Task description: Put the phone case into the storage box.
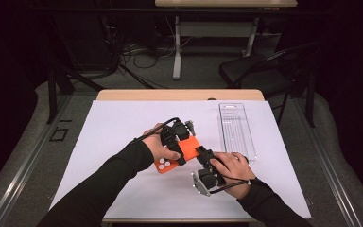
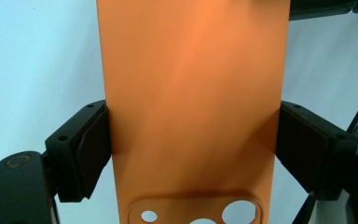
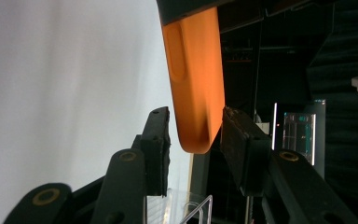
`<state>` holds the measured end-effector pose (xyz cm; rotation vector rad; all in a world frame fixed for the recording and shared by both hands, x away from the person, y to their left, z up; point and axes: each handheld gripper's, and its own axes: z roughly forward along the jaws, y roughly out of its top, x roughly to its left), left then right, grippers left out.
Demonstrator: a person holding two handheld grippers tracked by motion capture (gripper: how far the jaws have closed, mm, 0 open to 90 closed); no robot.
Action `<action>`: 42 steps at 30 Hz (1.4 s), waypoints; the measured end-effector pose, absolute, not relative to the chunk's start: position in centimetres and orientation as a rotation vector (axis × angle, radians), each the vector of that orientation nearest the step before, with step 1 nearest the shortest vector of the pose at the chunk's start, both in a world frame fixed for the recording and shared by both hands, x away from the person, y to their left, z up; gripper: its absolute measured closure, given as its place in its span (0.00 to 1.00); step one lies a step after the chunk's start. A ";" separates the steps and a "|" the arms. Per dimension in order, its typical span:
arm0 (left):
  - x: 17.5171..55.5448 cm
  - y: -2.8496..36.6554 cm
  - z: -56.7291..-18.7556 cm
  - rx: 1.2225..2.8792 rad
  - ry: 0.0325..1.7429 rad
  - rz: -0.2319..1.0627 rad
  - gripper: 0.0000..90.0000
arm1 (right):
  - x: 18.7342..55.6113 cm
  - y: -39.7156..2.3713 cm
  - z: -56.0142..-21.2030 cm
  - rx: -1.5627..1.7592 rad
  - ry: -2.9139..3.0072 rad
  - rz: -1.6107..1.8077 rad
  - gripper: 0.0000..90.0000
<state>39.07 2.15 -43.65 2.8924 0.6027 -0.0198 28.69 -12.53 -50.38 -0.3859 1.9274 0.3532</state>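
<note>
My left gripper (image 1: 176, 135) clamps the orange case (image 1: 182, 153) across its width, just above the white sheet (image 1: 123, 132) near its front edge, long axis running from front-left to back-right. The left gripper view shows its camera holes (image 2: 238, 211). My right gripper (image 1: 205, 158) brackets the case's right end; its view shows one pad touching and a gap at the other.

Your left gripper (image 1: 185, 146) holds the orange phone case (image 1: 182, 155) across its width above the white mat (image 1: 118, 137). Your right gripper (image 1: 202, 153) meets its right end; a clear tray (image 1: 236, 130) lies far right.
</note>
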 end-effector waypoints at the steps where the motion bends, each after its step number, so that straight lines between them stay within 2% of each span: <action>1: 39.1 2.2 -43.7 2.891 0.602 -0.023 0.18 | 28.6 -12.5 -50.4 -0.391 1.922 0.343 0.71; 42: 39.0 1.9 -43.7 2.871 0.597 -0.100 0.18 | 28.5 -12.1 -51.3 -0.498 1.839 0.252 0.79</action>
